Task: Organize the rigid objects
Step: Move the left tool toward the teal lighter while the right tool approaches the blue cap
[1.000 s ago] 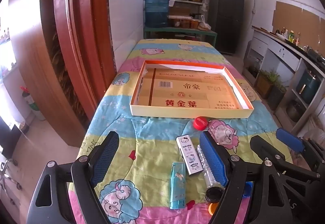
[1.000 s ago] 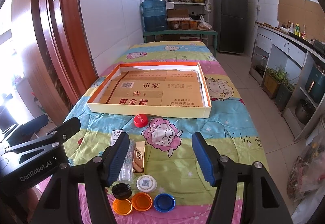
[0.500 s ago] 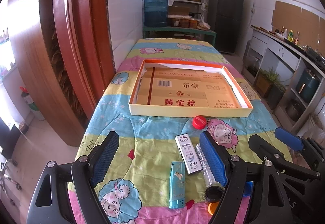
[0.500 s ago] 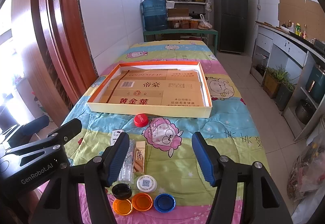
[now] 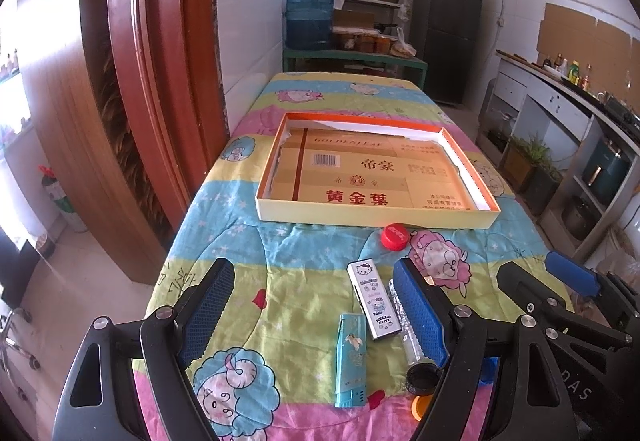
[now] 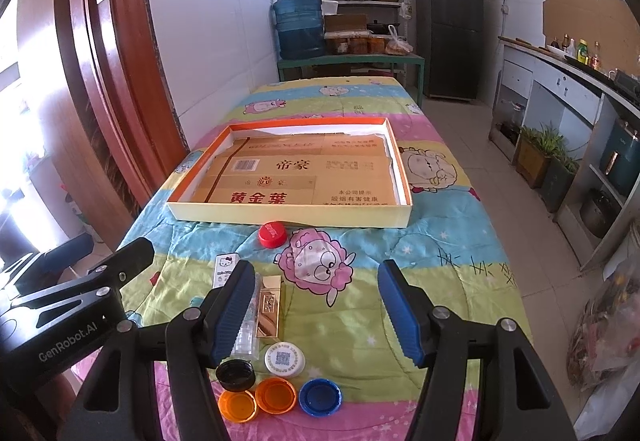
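Note:
A shallow cardboard tray (image 5: 376, 215) (image 6: 288, 215) lies on the quilt-covered table. In front of it are a red cap (image 5: 394, 236) (image 6: 272, 234), a white Hello Kitty lighter (image 5: 373, 299) (image 6: 224, 268), a teal lighter (image 5: 351, 359), a clear lighter (image 5: 404, 325) (image 6: 247, 329), a gold lighter (image 6: 269, 307), and black (image 6: 235, 374), white (image 6: 284, 358), two orange (image 6: 276, 395) and blue (image 6: 320, 395) caps. My left gripper (image 5: 312, 309) is open above the lighters. My right gripper (image 6: 316, 313) is open above the quilt, right of the gold lighter.
A wooden door frame (image 5: 132, 81) stands left of the table. A water jug (image 6: 298, 27), shelves and a fridge (image 6: 448, 25) are behind it. A counter (image 6: 568, 89) runs along the right wall, with floor between.
The left gripper's view has shifted slightly; the tray sits a little further away. The right gripper and the objects have not visibly moved.

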`<state>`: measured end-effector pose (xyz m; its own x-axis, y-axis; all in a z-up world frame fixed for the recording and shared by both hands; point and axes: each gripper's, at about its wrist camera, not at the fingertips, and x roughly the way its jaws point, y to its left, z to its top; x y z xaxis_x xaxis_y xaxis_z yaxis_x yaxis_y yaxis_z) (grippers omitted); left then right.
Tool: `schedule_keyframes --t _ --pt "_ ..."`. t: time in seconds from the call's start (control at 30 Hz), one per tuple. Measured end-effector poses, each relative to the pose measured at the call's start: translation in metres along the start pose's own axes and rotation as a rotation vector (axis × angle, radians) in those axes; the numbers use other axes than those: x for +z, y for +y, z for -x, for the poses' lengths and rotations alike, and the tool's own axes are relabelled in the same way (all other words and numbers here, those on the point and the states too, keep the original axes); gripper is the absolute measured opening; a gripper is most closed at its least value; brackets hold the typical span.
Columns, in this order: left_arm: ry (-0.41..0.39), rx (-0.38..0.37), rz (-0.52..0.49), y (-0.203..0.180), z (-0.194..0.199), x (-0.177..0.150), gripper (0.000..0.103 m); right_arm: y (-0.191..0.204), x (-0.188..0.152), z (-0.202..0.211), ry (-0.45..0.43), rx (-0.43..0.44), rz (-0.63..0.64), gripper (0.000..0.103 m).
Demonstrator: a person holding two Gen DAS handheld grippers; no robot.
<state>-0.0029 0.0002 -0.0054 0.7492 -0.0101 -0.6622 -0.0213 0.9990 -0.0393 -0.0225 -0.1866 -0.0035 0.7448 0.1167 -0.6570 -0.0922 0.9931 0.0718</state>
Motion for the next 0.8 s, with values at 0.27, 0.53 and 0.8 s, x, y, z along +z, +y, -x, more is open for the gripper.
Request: schedule_keyframes --t 0.27,0.53,0.8 --pt "0.009 0.001 -0.008 0.001 -0.003 -0.002 0.083 0.001 -0.001 0.0 0.002 -0.002 -0.001 0.064" --pt "0.069 -0.003 -0.026 -0.002 -0.01 -0.009 0.083 -0.002 -0.007 -0.005 0.026 -0.004 -0.004 0.064" --pt "0.123 -0.057 -0.025 -0.002 -0.024 -0.029 0.083 -0.007 -0.024 -0.013 0.086 -0.016 0.006 0.064"
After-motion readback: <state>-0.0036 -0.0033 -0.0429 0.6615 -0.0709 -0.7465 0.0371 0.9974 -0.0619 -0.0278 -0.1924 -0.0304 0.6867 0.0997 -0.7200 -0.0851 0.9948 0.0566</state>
